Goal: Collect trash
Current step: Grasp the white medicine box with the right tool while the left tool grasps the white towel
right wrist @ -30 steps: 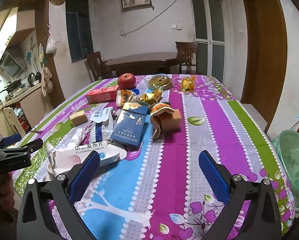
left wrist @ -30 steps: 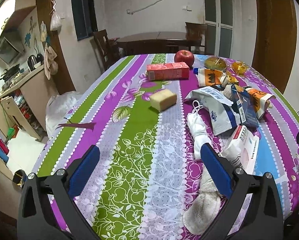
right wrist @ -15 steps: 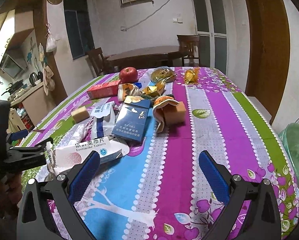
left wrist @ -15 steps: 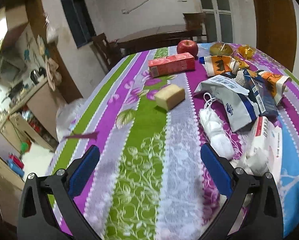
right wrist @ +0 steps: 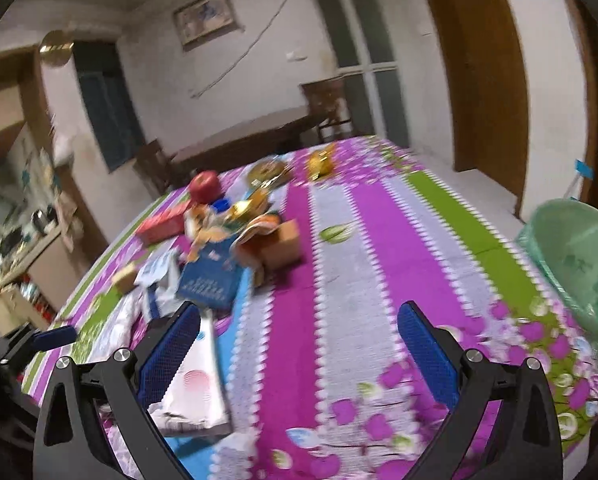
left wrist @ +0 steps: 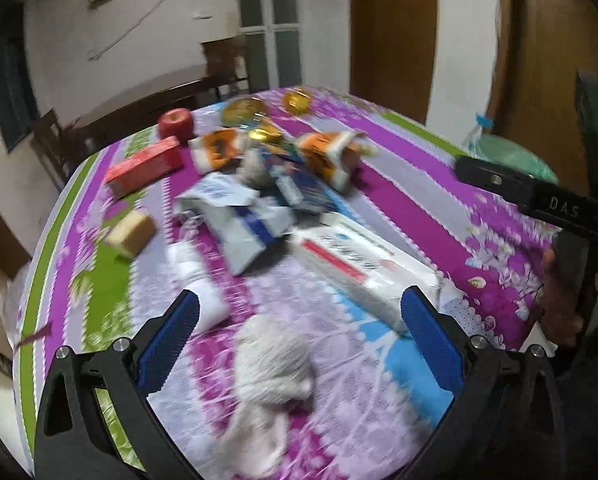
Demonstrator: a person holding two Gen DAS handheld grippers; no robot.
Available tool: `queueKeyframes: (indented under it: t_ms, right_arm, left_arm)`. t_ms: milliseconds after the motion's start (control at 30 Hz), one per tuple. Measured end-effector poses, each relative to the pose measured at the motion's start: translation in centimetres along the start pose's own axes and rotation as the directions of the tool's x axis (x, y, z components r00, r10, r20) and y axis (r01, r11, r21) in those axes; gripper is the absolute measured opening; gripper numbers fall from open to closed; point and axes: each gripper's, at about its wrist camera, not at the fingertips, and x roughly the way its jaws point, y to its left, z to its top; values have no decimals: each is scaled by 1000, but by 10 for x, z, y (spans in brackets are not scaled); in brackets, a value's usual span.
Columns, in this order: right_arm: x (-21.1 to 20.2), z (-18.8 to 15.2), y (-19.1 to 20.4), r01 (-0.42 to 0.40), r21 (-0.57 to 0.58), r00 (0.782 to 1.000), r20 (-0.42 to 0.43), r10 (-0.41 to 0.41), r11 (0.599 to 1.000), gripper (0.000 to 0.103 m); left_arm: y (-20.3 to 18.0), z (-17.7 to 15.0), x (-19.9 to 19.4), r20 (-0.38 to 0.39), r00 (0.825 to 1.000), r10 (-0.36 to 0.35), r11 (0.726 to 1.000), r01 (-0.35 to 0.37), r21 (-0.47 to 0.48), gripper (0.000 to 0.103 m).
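Trash pile sits mid-bench: white crumpled wad (left wrist: 273,354) nearest, lying between the left tongs (left wrist: 299,344), which are spread wide and empty, likely lined up to pinch it first. Just beyond lie a white tissue pack (left wrist: 363,260), torn blue-white wrapper (left wrist: 239,224), blue carton (right wrist: 213,276), orange snack bags (left wrist: 327,156). Apple (right wrist: 205,187) and red box (left wrist: 143,166) at far end, probably not trash. Right tongs (right wrist: 299,344) also wide apart, holding nothing, over bare bench (right wrist: 355,280). Green bin (right wrist: 575,260) stands off the bench's right edge, contents unclear through blur
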Motion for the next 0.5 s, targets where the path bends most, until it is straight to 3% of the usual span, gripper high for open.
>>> queueKeyframes:
  t_ms: [233, 500]
  right_arm:
    - [0, -3, 9, -40, -79, 999, -18, 39, 996, 99]
    - [4, -22, 64, -194, -276, 980, -105, 171, 941, 99]
  left_arm:
    - [62, -40, -40, 13, 997, 73, 991, -71, -116, 97]
    - [52, -67, -50, 43, 999, 33, 998, -31, -60, 97]
